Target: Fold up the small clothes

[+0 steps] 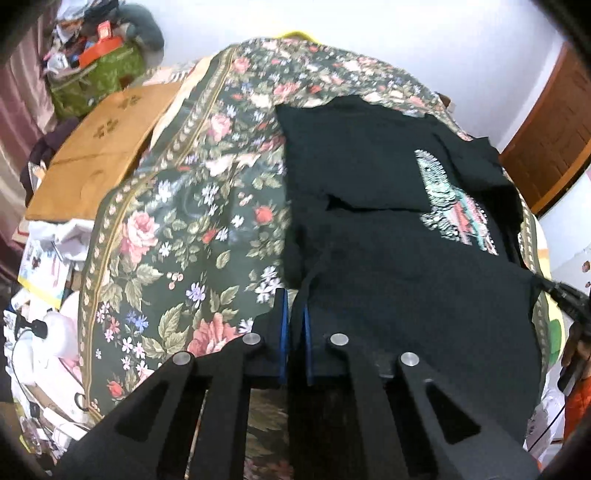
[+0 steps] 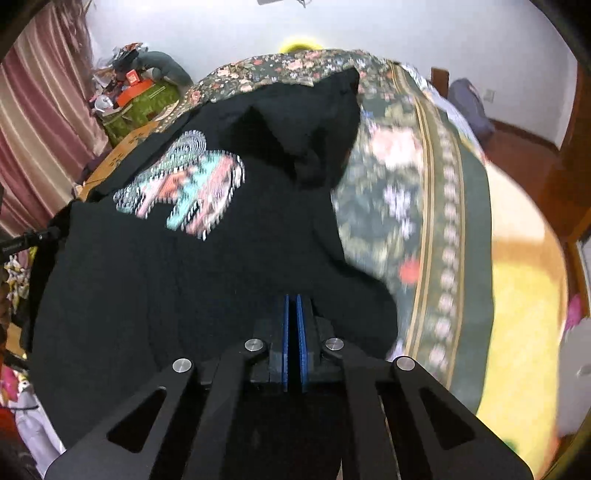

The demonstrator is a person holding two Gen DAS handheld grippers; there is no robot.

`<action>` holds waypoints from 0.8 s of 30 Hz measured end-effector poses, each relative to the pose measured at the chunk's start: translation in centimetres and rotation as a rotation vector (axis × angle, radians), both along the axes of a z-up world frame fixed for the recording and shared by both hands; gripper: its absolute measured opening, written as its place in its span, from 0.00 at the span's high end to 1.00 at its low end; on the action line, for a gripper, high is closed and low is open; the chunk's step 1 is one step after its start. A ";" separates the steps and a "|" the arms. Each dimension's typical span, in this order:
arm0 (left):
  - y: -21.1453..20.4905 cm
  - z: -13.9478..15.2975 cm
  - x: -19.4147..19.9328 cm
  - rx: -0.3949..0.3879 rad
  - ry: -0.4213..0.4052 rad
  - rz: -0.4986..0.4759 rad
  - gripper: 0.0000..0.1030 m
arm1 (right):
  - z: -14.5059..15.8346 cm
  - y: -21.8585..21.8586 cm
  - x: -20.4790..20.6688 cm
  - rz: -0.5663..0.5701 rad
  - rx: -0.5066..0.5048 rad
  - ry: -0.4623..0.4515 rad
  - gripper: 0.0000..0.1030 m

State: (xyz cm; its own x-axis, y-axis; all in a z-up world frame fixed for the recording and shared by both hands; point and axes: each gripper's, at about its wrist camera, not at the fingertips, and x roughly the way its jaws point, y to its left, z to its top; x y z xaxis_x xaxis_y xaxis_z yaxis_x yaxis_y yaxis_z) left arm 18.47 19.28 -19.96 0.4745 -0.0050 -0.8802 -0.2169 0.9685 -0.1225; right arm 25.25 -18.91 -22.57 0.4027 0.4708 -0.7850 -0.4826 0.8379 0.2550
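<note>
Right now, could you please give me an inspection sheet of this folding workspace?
Surface: floral bedspread over a bed.
Job's things: black T-shirt, printed side up, near hem bunched.
Clutter: cardboard box, green bag of oddments.
Grippers: left gripper shut on the T-shirt's near edge; right gripper shut on the near edge too.
Cables: dark cord at the bedside.
Surroundings: pink curtain, white wall, wooden door.
</note>
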 end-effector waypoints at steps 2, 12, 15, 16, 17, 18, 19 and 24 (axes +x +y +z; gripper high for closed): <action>0.5 -0.3 0.1 -0.012 0.015 0.000 0.91 | 0.8 0.7 0.7 0.019 0.030 0.004 0.88; -2.0 4.6 4.9 0.104 -0.087 -0.083 0.45 | 2.5 3.9 4.1 0.039 -0.013 -0.112 0.51; -4.5 6.0 8.5 0.049 -0.141 -0.147 0.40 | 2.5 3.7 4.9 0.030 -0.013 -0.127 0.51; -5.5 6.0 9.8 0.019 -0.138 -0.172 0.40 | 2.4 3.5 5.2 0.024 -0.018 -0.133 0.51; -6.5 5.7 11.1 -0.008 -0.130 -0.194 0.40 | 2.4 3.3 5.4 0.020 -0.023 -0.136 0.51; -7.5 5.2 12.4 -0.031 -0.118 -0.213 0.40 | 2.3 3.1 5.6 0.016 -0.032 -0.140 0.51; -8.2 4.8 13.4 -0.041 -0.106 -0.225 0.40 | 2.1 2.9 5.6 0.012 -0.041 -0.145 0.51; -13.3 1.0 18.3 -0.082 -0.038 -0.304 0.40 | 1.4 1.6 6.6 -0.004 -0.081 -0.159 0.51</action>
